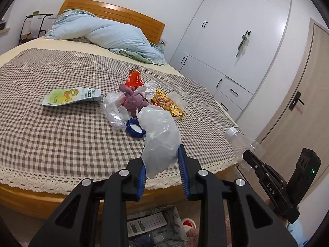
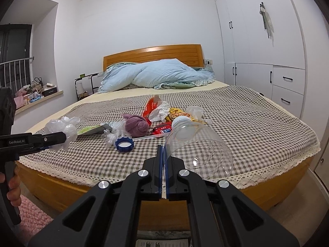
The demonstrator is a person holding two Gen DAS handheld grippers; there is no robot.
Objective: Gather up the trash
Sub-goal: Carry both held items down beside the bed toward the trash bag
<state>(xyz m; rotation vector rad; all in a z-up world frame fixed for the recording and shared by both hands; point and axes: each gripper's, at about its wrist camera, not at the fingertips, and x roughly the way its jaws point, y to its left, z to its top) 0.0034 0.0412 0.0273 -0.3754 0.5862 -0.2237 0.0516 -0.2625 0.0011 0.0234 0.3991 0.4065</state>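
My left gripper (image 1: 162, 160) is shut on a crumpled clear plastic bag (image 1: 159, 135), held above the near edge of the bed. In the right wrist view that left gripper (image 2: 62, 138) and its plastic bag (image 2: 61, 126) show at the left. My right gripper (image 2: 163, 150) is shut on the thin wall of a clear plastic bottle (image 2: 199, 144) with a white cap. On the checked bedcover (image 1: 61, 135) lie a red snack wrapper (image 1: 134, 78), a green kiwi pouch (image 1: 72, 95), a blue cap (image 1: 134, 128), a cookie packet (image 1: 168, 105) and more clear plastic (image 1: 114, 109).
A purple cloth (image 1: 133, 100) and a white tissue (image 1: 148, 88) sit among the trash. A patterned open box (image 1: 158, 224) stands on the floor below my left gripper. A blue duvet (image 2: 160, 74) lies by the headboard. A white wardrobe (image 1: 236, 41) and a door (image 1: 298, 103) stand to the right.
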